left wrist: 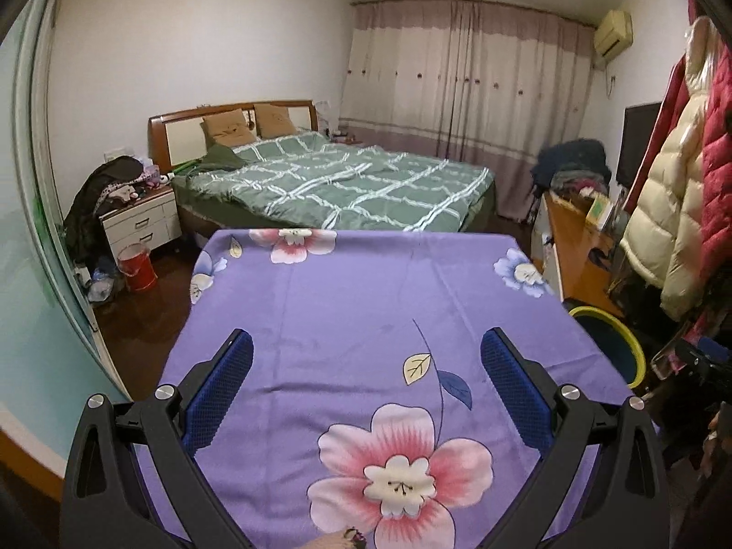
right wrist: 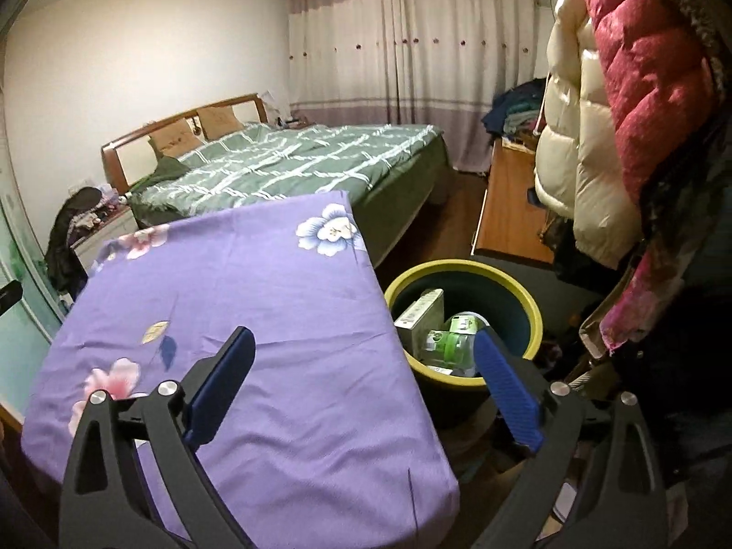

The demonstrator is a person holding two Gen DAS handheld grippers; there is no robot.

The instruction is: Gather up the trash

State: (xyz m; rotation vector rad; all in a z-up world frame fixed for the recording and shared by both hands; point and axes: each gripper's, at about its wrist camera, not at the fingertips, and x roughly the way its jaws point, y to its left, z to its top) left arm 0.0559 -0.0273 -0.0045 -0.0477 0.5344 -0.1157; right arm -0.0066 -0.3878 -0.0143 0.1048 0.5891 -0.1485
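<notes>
A round bin with a yellow-green rim (right wrist: 462, 266) stands on the floor right of the table. It holds a white box (right wrist: 418, 315) and a green and white bottle (right wrist: 450, 338). The bin's rim also shows in the left wrist view (left wrist: 633, 343). My right gripper (right wrist: 363, 343) is open and empty, above the table's right edge beside the bin. My left gripper (left wrist: 366, 347) is open and empty, above the table's purple flowered cloth (left wrist: 366, 283).
A bed with a green checked quilt (left wrist: 338, 178) lies beyond the table. A nightstand (left wrist: 139, 219) and red bucket (left wrist: 137, 265) stand at the left. A wooden desk (right wrist: 508, 210) and hanging puffer coats (right wrist: 594, 137) are at the right.
</notes>
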